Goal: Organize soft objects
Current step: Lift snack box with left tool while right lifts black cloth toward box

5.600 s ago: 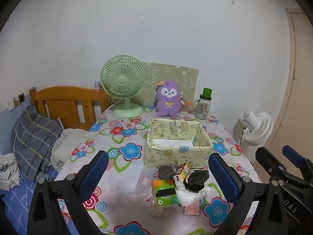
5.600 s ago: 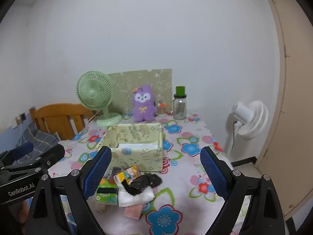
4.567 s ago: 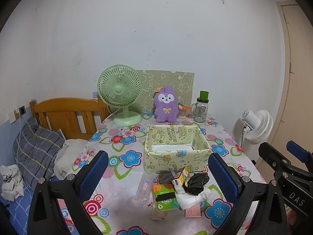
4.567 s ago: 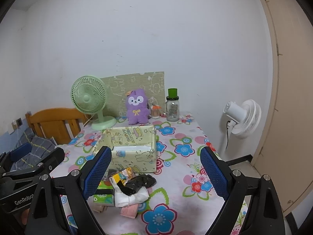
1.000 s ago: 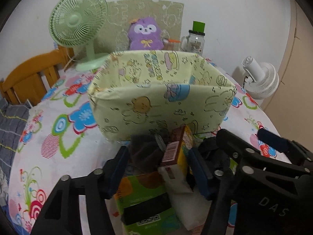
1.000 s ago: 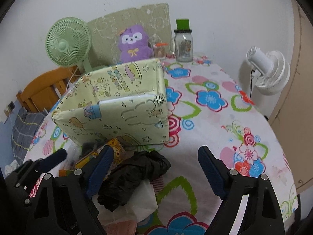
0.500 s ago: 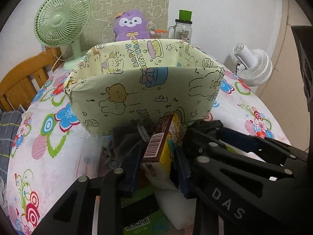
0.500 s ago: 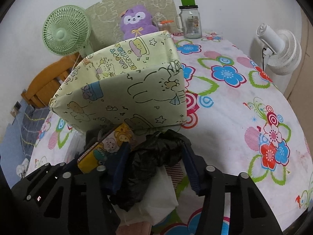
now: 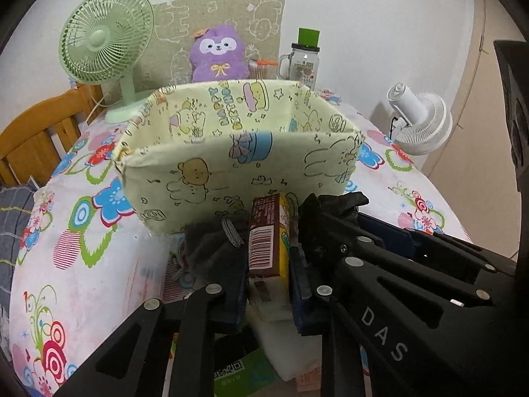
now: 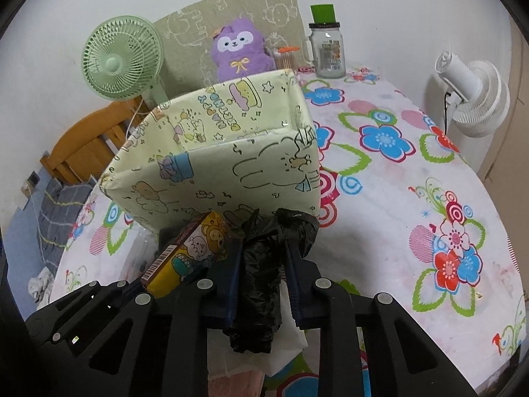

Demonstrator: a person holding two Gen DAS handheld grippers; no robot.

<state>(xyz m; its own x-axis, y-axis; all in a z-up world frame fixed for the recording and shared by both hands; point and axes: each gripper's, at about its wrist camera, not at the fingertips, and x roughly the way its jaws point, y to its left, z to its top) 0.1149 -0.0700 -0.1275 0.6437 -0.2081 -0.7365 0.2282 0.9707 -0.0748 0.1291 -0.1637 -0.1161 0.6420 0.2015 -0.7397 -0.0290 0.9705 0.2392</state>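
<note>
A pale yellow cartoon-print fabric box point(image 9: 238, 168) stands open in front of both grippers; it also shows in the right wrist view point(image 10: 231, 162). My left gripper point(image 9: 267, 284) is shut on a small yellow and brown carton point(image 9: 269, 238), seen again in the right wrist view point(image 10: 190, 251). My right gripper point(image 10: 261, 274) is shut on a crumpled black plastic bag point(image 10: 264, 264), whose top shows in the left wrist view point(image 9: 330, 203). A dark grey cloth point(image 9: 211, 248), a white tissue pack point(image 9: 284, 347) and a green tissue pack point(image 9: 244, 374) lie under the grippers.
The floral tablecloth point(image 10: 413, 205) covers the table. At the back stand a green desk fan point(image 9: 105, 49), a purple plush point(image 9: 220, 54) and a glass jar with a green lid point(image 9: 305, 59). A white fan point(image 10: 472, 92) stands off the right edge. A wooden chair point(image 9: 36, 132) is at left.
Both grippers came down from high above the table to the pile before the box. The left closed on the carton, the right closed on the black bag.
</note>
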